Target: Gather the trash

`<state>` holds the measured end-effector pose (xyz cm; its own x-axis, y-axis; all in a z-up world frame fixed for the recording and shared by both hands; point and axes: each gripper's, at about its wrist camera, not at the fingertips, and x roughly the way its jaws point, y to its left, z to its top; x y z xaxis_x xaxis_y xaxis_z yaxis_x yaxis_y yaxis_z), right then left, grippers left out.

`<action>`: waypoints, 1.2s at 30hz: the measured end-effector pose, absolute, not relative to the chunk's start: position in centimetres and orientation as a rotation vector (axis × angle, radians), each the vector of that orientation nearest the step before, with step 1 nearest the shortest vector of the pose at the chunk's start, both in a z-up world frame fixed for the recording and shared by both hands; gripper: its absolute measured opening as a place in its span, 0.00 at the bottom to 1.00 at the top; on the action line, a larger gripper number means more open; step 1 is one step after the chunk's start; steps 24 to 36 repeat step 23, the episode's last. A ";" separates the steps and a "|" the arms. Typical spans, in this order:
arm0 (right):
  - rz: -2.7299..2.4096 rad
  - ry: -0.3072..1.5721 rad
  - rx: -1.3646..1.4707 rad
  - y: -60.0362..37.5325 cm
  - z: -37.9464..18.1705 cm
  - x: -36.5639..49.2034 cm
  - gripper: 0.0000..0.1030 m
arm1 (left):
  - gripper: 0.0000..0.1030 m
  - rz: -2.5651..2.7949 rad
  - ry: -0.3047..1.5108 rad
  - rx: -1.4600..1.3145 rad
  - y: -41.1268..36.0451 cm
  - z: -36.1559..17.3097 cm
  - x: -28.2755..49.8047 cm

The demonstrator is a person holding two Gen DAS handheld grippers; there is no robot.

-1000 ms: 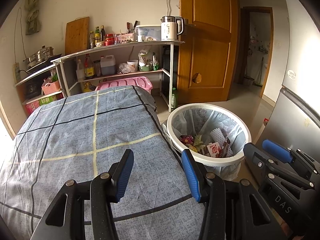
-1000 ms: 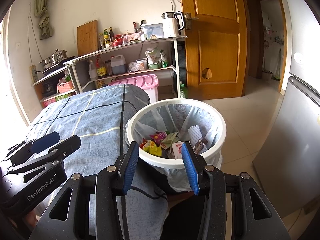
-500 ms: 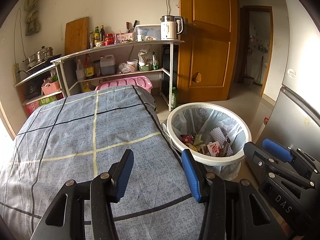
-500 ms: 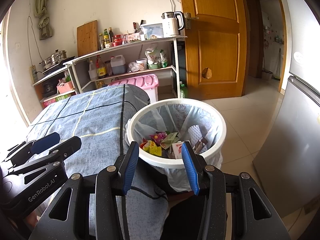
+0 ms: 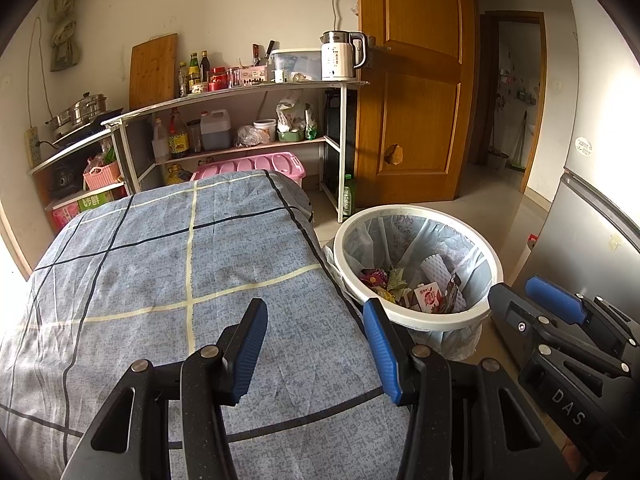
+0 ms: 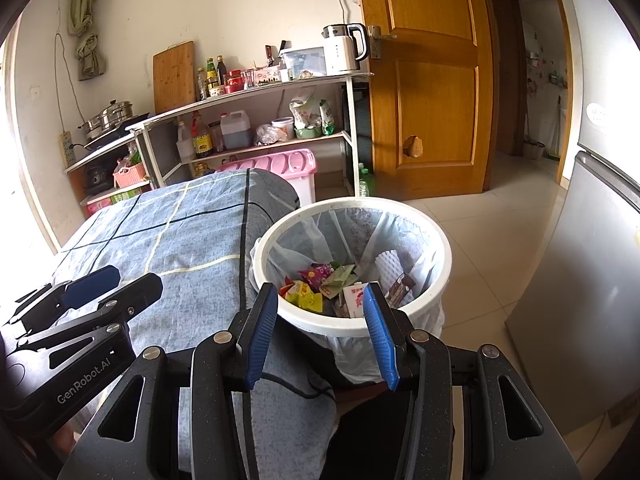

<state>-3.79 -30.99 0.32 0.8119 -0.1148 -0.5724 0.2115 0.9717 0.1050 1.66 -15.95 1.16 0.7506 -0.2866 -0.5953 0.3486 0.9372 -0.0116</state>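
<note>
A white round trash bin [image 5: 416,322] with a clear liner stands on the floor right of the table; it also shows in the right wrist view [image 6: 356,326]. Inside lie several wrappers [image 6: 320,284] and a white foam piece [image 6: 386,266]. My left gripper [image 5: 316,340] is open and empty over the table's blue checked cloth [image 5: 160,272]. My right gripper [image 6: 320,332] is open and empty, held just in front of the bin's near rim. Each gripper shows at the edge of the other's view.
A metal shelf rack [image 5: 240,120] with bottles, a kettle [image 5: 340,56] and a pink crate [image 5: 256,164] stands behind the table. A wooden door [image 5: 412,100] is at the back. A grey fridge [image 6: 592,280] stands right of the bin.
</note>
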 end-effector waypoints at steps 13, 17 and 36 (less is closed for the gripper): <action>-0.175 0.603 0.167 -30.8 0.4 -3.8 0.44 | 0.48 -0.351 0.638 0.103 -15.8 0.9 1.7; -0.175 0.603 0.167 -30.8 0.3 -3.9 0.44 | 0.48 -0.354 0.640 0.103 -15.7 0.8 1.6; -0.176 0.602 0.169 -30.8 0.3 -3.9 0.44 | 0.48 -0.351 0.645 0.099 -15.6 0.8 1.6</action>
